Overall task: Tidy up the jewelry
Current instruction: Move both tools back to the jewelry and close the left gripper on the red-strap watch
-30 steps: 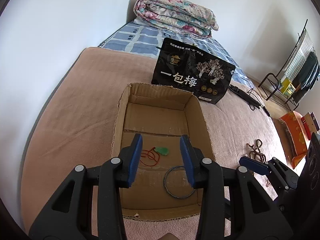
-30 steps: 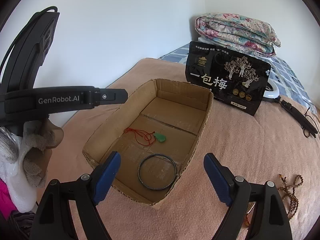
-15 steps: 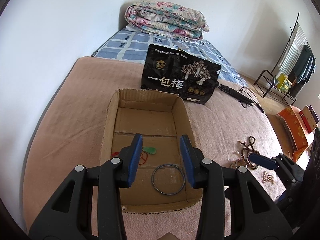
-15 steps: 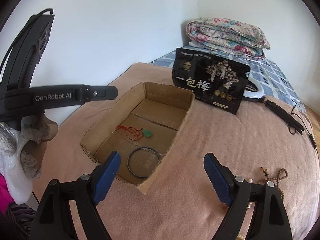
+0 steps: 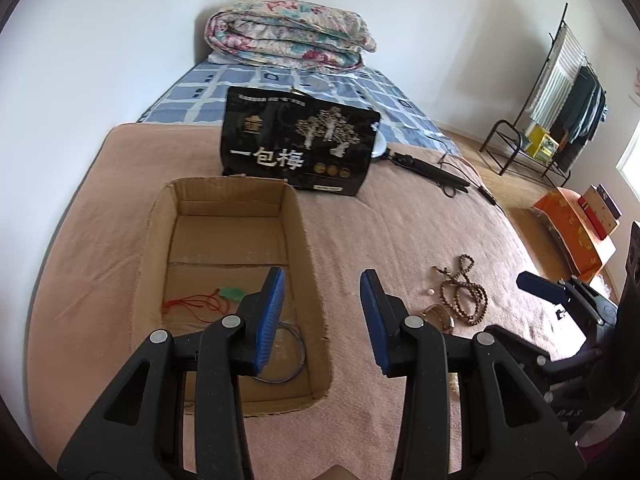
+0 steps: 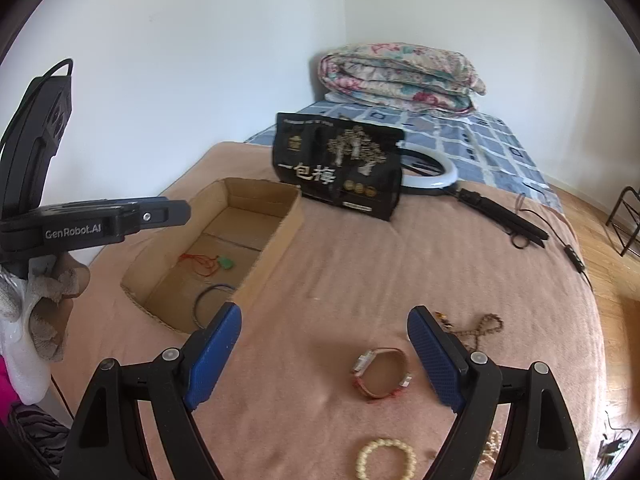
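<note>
An open cardboard box (image 5: 312, 264) (image 6: 280, 236) lies on the pink blanket. It holds a green pendant on a red cord (image 5: 232, 293) (image 6: 225, 262) and a dark bangle (image 5: 294, 354) (image 6: 206, 300). My left gripper (image 5: 322, 320) is open and empty over the box's right wall. My right gripper (image 6: 324, 360) is open and empty above the blanket, just left of a red-strapped watch (image 6: 380, 374). A brown bead necklace (image 5: 464, 294) (image 6: 480, 328) and a cream bead bracelet (image 6: 386, 458) lie on the blanket.
A black printed bag (image 5: 300, 152) (image 6: 340, 168) stands behind the box. A ring light with its black stand (image 6: 492, 212) lies beyond. A folded quilt (image 5: 288, 36) sits at the bed's head. Floor, an orange box (image 5: 576, 232) and a rack (image 5: 552, 120) lie right.
Both grippers have moved right, away from the box. The left one now sits over the box's right wall. The watch and bracelets have come into the right wrist view.
</note>
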A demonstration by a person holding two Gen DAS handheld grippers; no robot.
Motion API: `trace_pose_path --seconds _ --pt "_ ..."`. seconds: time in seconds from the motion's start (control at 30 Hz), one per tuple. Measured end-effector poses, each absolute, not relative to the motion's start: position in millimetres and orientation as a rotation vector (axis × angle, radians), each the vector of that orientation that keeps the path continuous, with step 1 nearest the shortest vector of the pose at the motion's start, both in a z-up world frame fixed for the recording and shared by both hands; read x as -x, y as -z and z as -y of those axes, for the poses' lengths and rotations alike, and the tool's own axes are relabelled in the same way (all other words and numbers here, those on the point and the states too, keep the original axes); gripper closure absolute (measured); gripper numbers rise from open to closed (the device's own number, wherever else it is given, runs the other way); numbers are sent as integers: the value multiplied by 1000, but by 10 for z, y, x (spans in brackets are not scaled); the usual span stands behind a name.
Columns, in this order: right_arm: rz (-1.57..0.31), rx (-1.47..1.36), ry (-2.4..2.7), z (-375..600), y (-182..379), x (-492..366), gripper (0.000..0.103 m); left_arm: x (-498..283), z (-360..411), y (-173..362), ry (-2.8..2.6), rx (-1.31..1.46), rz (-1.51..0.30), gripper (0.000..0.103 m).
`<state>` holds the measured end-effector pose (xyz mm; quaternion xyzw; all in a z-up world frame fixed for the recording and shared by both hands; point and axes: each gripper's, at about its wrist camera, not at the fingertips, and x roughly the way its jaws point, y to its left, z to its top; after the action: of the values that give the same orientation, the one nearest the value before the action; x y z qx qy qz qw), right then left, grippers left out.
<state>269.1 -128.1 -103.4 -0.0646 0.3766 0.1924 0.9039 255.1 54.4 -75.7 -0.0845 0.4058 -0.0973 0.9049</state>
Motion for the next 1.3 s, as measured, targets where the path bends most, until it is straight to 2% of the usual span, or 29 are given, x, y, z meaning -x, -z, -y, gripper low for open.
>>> trace_pose_path --seconds 0.57,0.77,0.9,1.3 --pt "-846 42 -198 2374 1172 -2852 16 -2531 316 1116 347 144 -961 64" --pt "-908 0 -145 2688 1360 -2983 15 -2613 530 1322 372 168 -1024 64" --pt "-954 -23 -126 2854 1533 -3074 7 -2689 615 1450 374 200 -1061 64" --pt "-1075 -12 -122 2941 2026 -3423 7 -2829 916 1805 379 153 -1129 64"
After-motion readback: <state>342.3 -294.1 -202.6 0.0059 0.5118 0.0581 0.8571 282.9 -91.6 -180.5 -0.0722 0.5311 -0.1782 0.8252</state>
